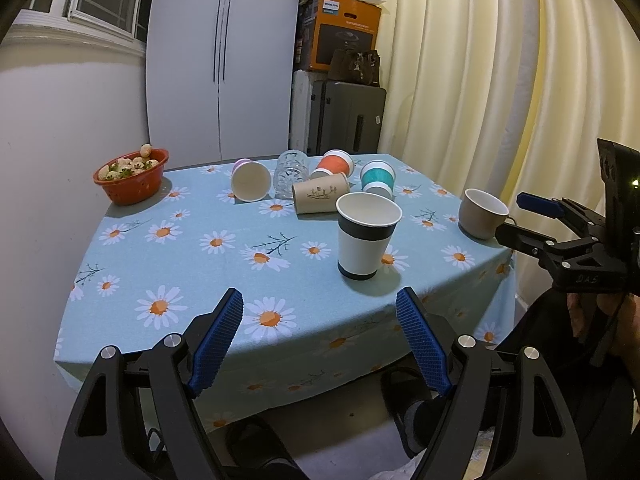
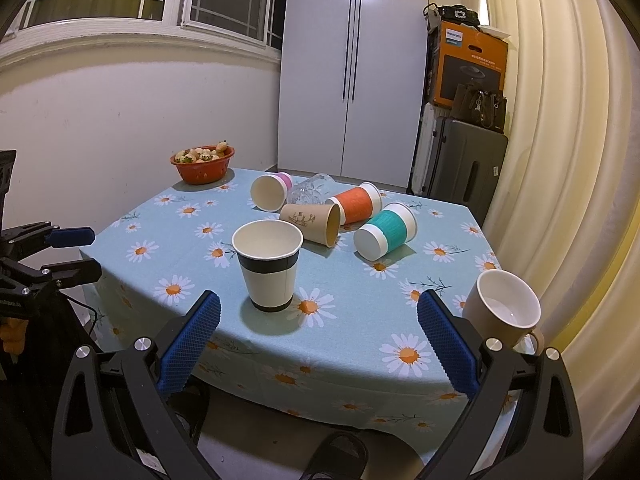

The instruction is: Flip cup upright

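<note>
Matt paper cup (image 2: 269, 266) ahead of the tongs | glossy ceramic mug (image 2: 503, 309) beside the right finger | clear ribbed glass (image 2: 311, 189) beyond | printed cloth tablecloth (image 2: 360, 320) | ribbed blue pads (image 1: 218, 342), matt black plastic.

Warm, yellowish indoor light falls from above, bright on the curtain (image 2: 560, 120) and softer on the tabletop (image 1: 192, 248), where the upright cup (image 1: 366, 236) throws a short blurred shadow toward the near edge. Both views are sharp at the centre, but fisheye distortion bows the cabinet (image 2: 352, 64) and window frame (image 2: 120, 12), and black vignetting fills the corners. The panes look dark, and faint glare streaks the cabinet doors.
</note>
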`<state>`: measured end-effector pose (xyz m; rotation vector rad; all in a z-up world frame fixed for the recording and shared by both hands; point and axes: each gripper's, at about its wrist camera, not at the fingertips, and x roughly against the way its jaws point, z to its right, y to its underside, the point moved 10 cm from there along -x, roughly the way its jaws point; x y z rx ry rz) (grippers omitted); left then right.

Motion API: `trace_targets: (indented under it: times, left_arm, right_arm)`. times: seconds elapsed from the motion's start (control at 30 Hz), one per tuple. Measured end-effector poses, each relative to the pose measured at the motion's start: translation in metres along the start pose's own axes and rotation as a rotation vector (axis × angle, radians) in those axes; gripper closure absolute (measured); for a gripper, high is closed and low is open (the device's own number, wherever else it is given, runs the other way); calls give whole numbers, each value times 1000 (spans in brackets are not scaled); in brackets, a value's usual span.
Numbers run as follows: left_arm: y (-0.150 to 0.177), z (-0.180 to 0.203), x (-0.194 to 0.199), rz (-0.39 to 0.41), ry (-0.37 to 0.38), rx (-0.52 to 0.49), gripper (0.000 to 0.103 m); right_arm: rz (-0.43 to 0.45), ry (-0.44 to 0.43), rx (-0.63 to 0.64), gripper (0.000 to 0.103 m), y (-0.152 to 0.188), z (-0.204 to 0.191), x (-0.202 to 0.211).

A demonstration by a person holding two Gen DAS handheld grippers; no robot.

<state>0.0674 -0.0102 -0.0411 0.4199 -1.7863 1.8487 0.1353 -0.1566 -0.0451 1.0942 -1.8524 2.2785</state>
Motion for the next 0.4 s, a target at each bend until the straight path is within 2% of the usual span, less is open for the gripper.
trace_targets:
  times: [0.4]
  left_arm:
    - [-2, 0, 0, 5, 8, 6, 26]
  right_arm:
    - [-1, 0, 2, 5, 0, 0, 0]
